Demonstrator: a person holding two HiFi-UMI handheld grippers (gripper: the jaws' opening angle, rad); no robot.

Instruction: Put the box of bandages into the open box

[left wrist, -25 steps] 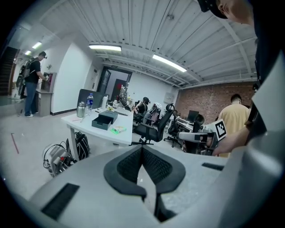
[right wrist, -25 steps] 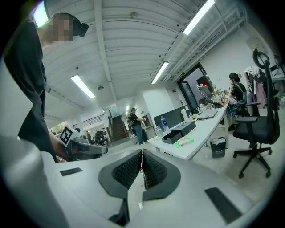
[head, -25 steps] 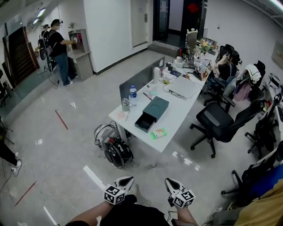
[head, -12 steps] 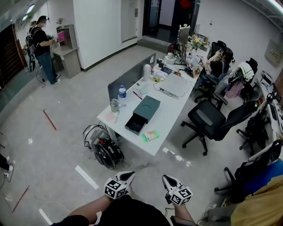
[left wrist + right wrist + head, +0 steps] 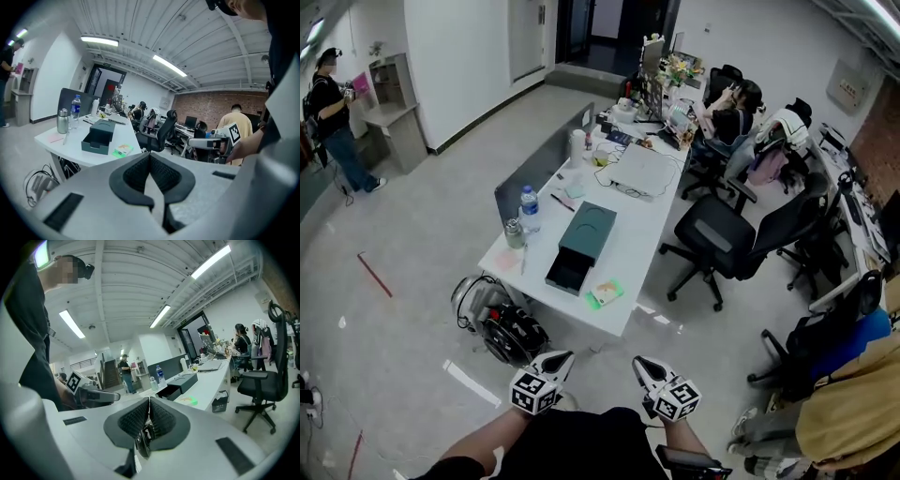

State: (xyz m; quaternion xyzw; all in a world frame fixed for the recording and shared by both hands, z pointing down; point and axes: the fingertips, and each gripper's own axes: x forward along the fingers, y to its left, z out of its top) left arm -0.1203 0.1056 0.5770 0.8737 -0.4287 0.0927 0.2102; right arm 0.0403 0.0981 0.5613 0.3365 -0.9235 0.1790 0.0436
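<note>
- The left gripper [image 5: 555,362] is held low in front of the person, jaws pressed together with nothing between them.
- The right gripper [image 5: 645,367] is level beside it, also closed and empty.
- Both are well short of the tabletop [image 5: 630,223].
- The green box of bandages [image 5: 605,293] lies near the tabletop's near end, untouched.
- The dark open box [image 5: 581,246] sits just beyond it, with its tray slid out towards the bandages.
- A water bottle [image 5: 529,204] stands by the tabletop's left edge.

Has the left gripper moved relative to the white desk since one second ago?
Yes. The left gripper has come nearer to the white desk, narrowing the floor gap.
</note>
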